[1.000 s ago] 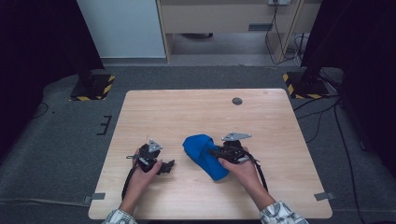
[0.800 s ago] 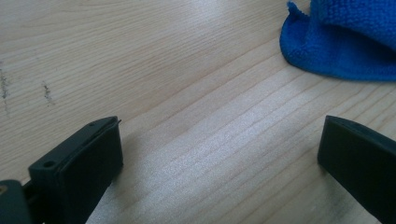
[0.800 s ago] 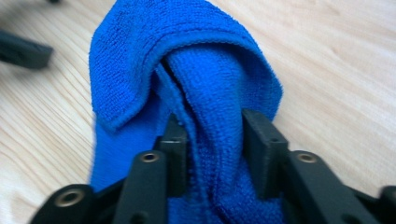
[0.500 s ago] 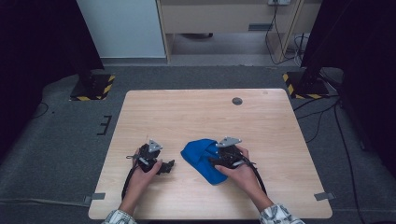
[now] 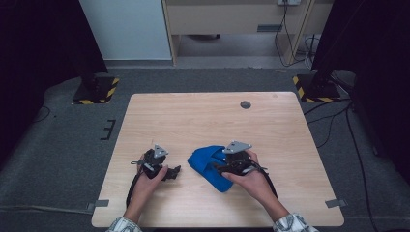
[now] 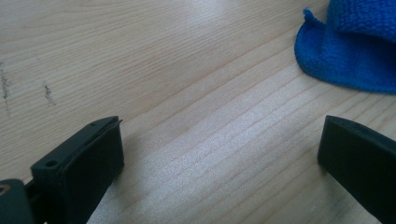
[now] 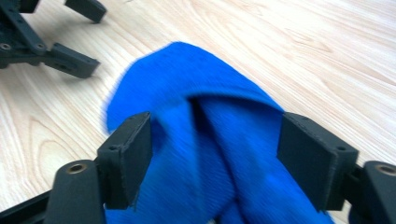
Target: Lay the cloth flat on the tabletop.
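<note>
Table [image 5: 193,116]: one pale wooden top, with my two forearms coming in over its near edge.
Cloth [image 5: 207,164]: one blue cloth, bunched and folded, lying near the middle of the near half; its long axis runs on a slant from the far left to the near right, the narrower end toward me.
Right gripper [image 7: 215,144]: one, over the cloth's right part; its jaws have just been opening and now stand wide, with the blue folds between them but no pad pressing in.
Left gripper [image 6: 219,154]: one, low over bare wood just left of the cloth, apart from it; jaws spread wide, holding nothing.
Round disc [image 5: 245,104]: one small dark one, far side, well apart from the cloth.
</note>
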Demonstrator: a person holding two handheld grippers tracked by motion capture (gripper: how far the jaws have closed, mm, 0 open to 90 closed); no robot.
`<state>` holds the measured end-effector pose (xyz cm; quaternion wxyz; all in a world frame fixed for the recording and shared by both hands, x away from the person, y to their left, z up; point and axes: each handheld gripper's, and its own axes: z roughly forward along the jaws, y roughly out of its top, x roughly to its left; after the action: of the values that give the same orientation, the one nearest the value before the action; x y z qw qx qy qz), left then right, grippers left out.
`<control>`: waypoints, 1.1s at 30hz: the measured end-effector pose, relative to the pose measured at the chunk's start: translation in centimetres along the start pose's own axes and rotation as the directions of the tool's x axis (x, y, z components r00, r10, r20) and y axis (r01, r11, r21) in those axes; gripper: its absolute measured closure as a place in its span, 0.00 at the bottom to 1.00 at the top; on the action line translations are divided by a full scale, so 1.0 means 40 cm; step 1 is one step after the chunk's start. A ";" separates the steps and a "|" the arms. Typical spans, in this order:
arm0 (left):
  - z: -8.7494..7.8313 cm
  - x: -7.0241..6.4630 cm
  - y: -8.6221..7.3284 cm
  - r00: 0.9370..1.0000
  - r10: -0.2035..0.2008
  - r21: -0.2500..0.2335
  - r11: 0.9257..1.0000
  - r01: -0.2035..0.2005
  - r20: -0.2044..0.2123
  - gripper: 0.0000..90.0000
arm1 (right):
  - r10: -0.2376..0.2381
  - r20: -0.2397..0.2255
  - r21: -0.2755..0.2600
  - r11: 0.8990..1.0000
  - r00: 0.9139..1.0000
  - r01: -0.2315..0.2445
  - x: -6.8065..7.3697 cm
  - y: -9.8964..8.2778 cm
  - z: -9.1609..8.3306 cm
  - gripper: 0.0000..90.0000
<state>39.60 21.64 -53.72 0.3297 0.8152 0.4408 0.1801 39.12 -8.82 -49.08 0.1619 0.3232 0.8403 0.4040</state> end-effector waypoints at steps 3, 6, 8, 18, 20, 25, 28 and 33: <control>0.000 0.000 0.000 1.000 0.000 0.000 1.000 0.000 0.000 0.00 | -0.006 -0.008 0.000 1.000 1.000 0.006 0.012 0.006 0.010 0.28; 0.000 0.000 0.000 1.000 0.000 0.000 1.000 0.000 0.000 0.00 | -0.039 -0.020 -0.010 0.999 0.999 0.038 0.037 0.015 0.021 0.33; 0.000 0.000 0.000 1.000 0.000 0.000 1.000 0.000 0.000 0.00 | -0.064 -0.025 -0.030 0.998 0.998 0.063 0.060 0.026 0.029 0.40; 0.000 0.000 0.000 1.000 0.000 0.000 1.000 0.000 0.000 0.00 | -0.143 -0.063 -0.025 0.990 0.988 0.141 0.117 0.059 0.081 0.34; 0.000 0.000 0.000 1.000 0.000 0.000 1.000 0.000 0.000 0.00 | -0.186 -0.057 -0.003 0.983 0.981 0.186 0.128 0.059 0.104 0.33; 0.000 0.000 0.000 1.000 0.000 0.000 1.000 0.000 0.001 0.00 | -0.232 -0.005 0.063 0.971 0.973 0.232 0.120 0.055 0.153 0.30; 0.001 0.001 0.000 1.000 0.002 -0.001 1.000 -0.002 0.004 0.00 | -0.237 0.028 0.102 0.967 0.971 0.233 0.105 0.048 0.173 0.39; 0.001 0.001 0.001 1.000 0.004 -0.001 1.000 -0.004 0.006 0.00 | -0.155 0.060 0.064 0.986 0.986 0.151 0.064 0.058 0.152 0.73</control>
<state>39.67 21.65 -53.73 0.3310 0.8164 0.4382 0.1784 41.43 -2.53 -51.09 0.2101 0.2754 0.8684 0.3548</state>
